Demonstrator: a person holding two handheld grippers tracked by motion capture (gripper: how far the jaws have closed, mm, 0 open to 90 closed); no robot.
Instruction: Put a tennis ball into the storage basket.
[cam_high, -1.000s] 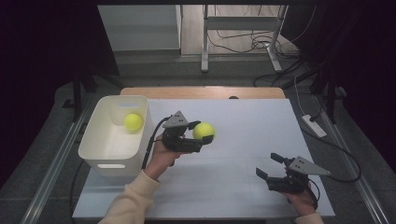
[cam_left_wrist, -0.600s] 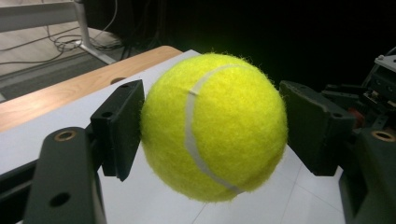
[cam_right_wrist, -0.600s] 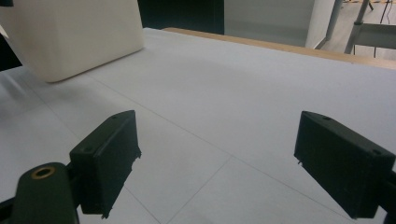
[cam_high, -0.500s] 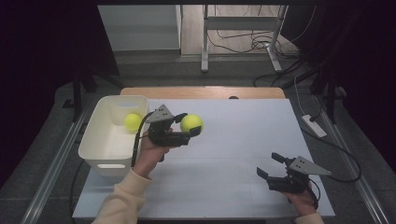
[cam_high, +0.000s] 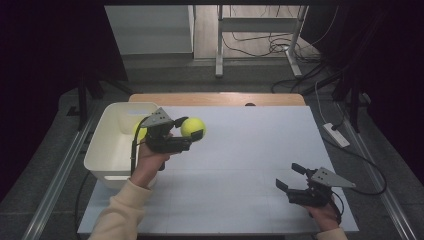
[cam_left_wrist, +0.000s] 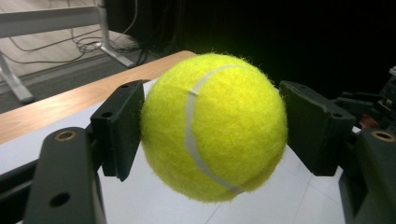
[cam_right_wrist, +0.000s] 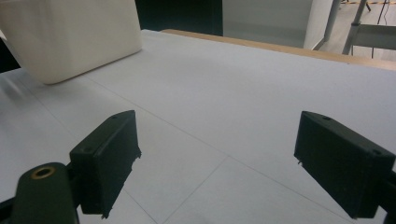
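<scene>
The left gripper (cam_high: 192, 131) has carried the tennis ball (cam_high: 193, 127), clamped between its jaws, toward the white bin (cam_high: 112, 145) (drop likely next); the right gripper (cam_high: 290, 177) rests on the bench, jaws apart, empty.

tennis ball (cam_high: 192, 127) yellow, fuzzy | clamped between left gripper (cam_high: 191, 132) fingers | beside white bin (cam_high: 107, 155)

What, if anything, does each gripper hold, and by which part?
The left gripper holds a tennis ball, its jaws pressing on opposite sides of it. The right gripper is open and holds nothing.
</scene>
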